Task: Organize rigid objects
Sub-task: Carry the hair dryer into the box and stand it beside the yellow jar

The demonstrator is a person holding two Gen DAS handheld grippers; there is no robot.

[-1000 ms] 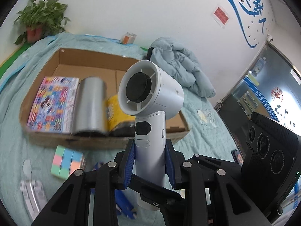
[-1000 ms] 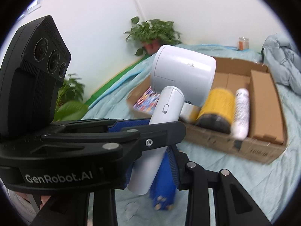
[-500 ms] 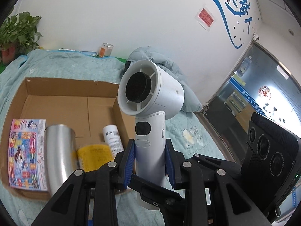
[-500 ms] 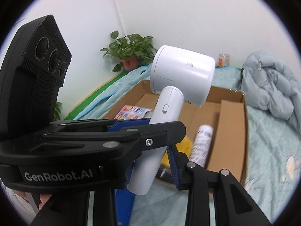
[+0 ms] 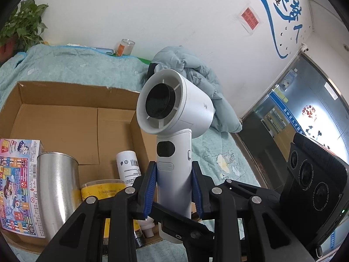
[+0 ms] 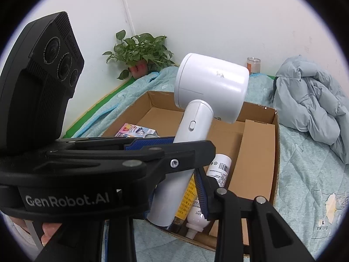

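white walls meet a bed [image 5: 65, 65] spread with a pale teal quilted cover, and on it sits an open brown cardboard box [image 5: 72, 120]. inside the box lie a colourful printed carton [image 5: 17, 185], a plain silver metal cylinder [image 5: 57, 194], a yellow-labelled jar [image 5: 98, 192] and a white plastic bottle with a barcode [image 5: 128, 168], side by side along the near wall. a crumpled grey-blue puffer jacket [image 6: 309, 107] is heaped on the bed beyond the box, with a small glass jar with an orange label [image 5: 124, 47] by the wall and a green potted plant [image 6: 139, 54] in the corner.

the white hair dryer [image 5: 174, 118] stands upright above the near edge of the box, barrel on top. the left hand-held gripper [image 5: 173, 187] is clenched on its handle, blue pads pressed to either side. the right hand-held gripper [image 6: 181, 172] grasps the same handle, one blue pad showing against it and the other hidden behind the left one's black frame.
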